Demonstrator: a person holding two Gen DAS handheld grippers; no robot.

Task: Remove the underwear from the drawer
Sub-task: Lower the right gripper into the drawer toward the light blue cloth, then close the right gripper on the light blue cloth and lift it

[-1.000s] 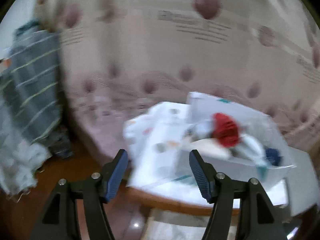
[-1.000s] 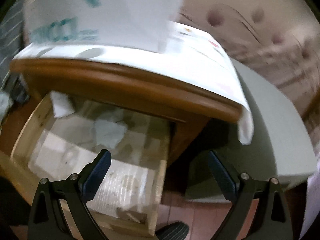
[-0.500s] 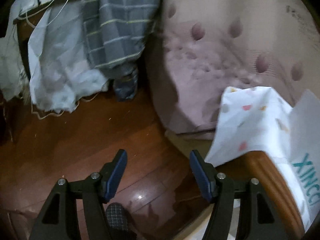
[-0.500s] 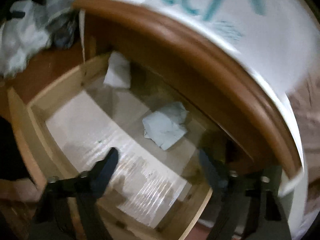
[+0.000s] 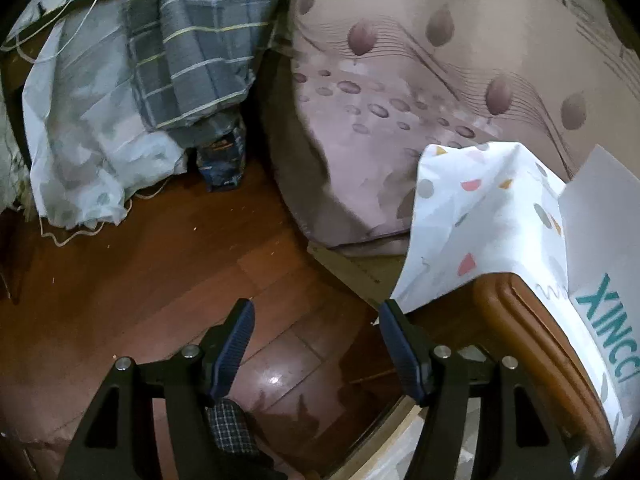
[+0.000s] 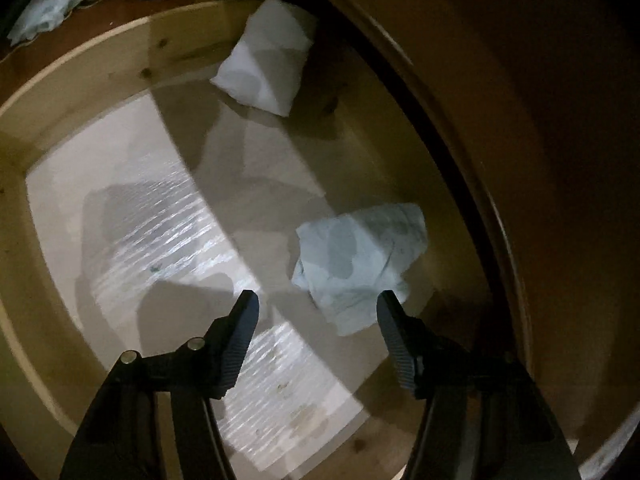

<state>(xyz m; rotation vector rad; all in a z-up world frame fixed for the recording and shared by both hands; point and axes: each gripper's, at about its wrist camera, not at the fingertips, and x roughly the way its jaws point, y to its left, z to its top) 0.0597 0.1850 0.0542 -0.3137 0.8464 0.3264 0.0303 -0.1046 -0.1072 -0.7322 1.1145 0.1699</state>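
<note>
In the right wrist view an open wooden drawer (image 6: 80,64) lies below me, lined with pale paper. A folded light blue piece of underwear (image 6: 360,256) rests at its right side. A folded white piece (image 6: 266,60) lies at the far end. My right gripper (image 6: 317,296) hangs over the drawer, its jaws closing; the blue piece's near edge sits just beyond and between the fingertips, and the pads do not touch it. My left gripper (image 5: 317,306) stands open over the wooden floor (image 5: 140,280), holding nothing.
The nightstand's wooden top (image 5: 516,320) overhangs the drawer, covered by a spotted white cloth (image 5: 480,232) and a white box (image 5: 608,320). A bed with a pink cover (image 5: 420,100) stands behind. Grey striped fabric (image 5: 200,40) and sheer white fabric (image 5: 88,128) hang at left. A checked slipper (image 5: 232,428) is below.
My right gripper dropped into the drawer toward the blue underwear and its jaws narrowed. The left view swung from the nightstand top down to the floor, then held.
</note>
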